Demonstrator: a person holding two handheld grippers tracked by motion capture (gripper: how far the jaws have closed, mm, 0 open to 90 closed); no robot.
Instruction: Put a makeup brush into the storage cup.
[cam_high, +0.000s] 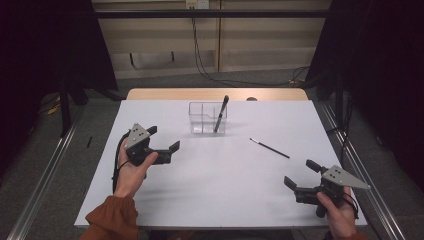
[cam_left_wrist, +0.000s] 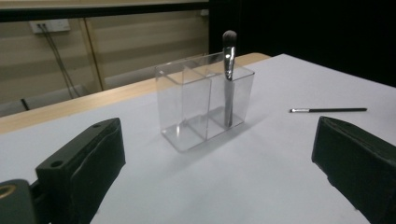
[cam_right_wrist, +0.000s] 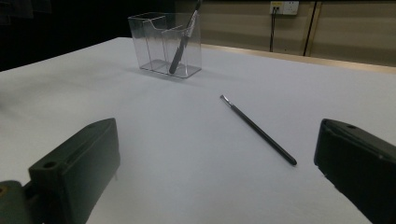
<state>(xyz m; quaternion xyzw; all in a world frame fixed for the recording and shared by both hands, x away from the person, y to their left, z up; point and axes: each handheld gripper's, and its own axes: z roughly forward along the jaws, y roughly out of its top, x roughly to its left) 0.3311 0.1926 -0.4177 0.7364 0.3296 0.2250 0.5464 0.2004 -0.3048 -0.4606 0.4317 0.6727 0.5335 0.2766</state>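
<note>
- On the white desk (cam_high: 210, 185), toward the far edge: a clear compartmented holder (cam_high: 207, 118) stands upright; a thick brush (cam_high: 221, 114) leans in its right-hand compartment, bristles up.
- Right of the holder, well apart from it: a thin black brush (cam_high: 269, 148) lies flat on the desk, touched by nothing.
- Left tongs (cam_high: 162, 142): held in the person's left hand at the desk's left side, jaws spread wide, nothing between them, aimed toward the holder.
- Right tongs (cam_high: 301, 174): held at the near right corner, jaws spread wide, empty; the thin brush lies ahead of them, apart.
</note>
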